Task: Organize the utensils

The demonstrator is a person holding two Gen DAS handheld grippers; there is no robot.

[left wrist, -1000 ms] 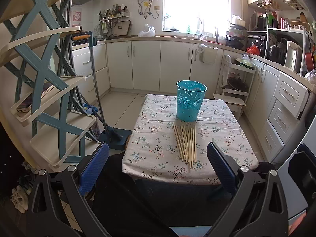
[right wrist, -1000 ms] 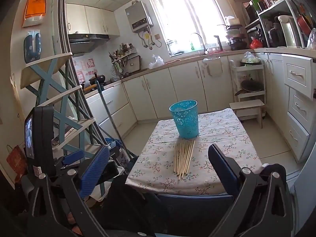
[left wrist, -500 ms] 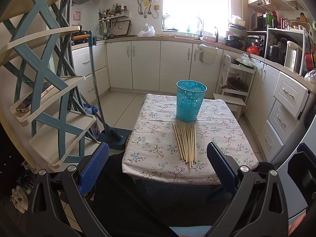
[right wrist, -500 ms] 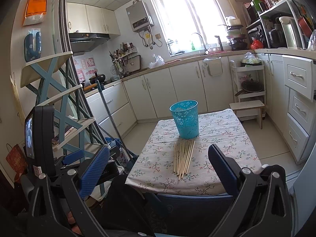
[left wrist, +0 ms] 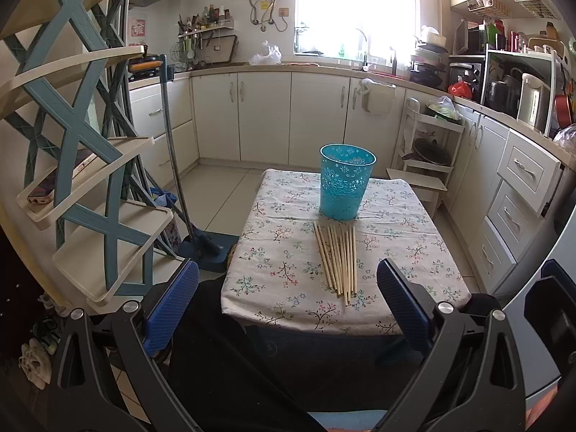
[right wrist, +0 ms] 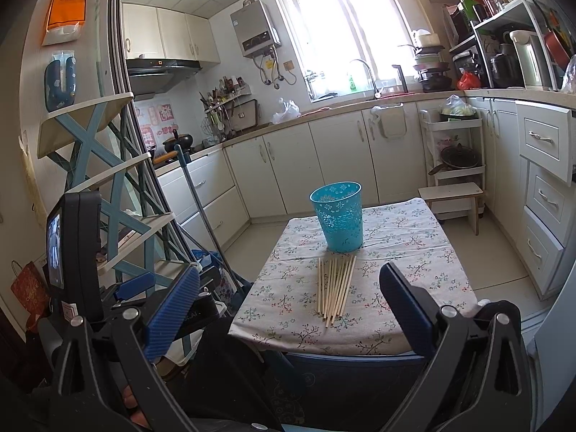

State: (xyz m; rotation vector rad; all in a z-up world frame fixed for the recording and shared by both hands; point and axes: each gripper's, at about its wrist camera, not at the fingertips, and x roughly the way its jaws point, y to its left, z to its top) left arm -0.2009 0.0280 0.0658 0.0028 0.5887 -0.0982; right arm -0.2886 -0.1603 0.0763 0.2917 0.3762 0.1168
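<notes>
Several wooden chopsticks (left wrist: 337, 259) lie side by side on a small table with a floral cloth (left wrist: 280, 270), also in the right wrist view (right wrist: 334, 286). A teal perforated cup (left wrist: 346, 181) stands upright just behind them, also in the right wrist view (right wrist: 339, 216). My left gripper (left wrist: 286, 302) is open and empty, held back from the table's near edge. My right gripper (right wrist: 289, 306) is open and empty, also short of the near edge. The left gripper's body (right wrist: 77, 252) shows at the left of the right wrist view.
A blue and cream shelf rack (left wrist: 75, 151) stands left of the table, with a mop (left wrist: 180, 187) leaning beside it. Kitchen cabinets (left wrist: 288, 115) line the back and right walls. A small white stool (right wrist: 453, 198) sits behind the table.
The right wrist view has tilted slightly upward; the table sits a little lower in it. The left gripper has not visibly moved. Both stay open.
</notes>
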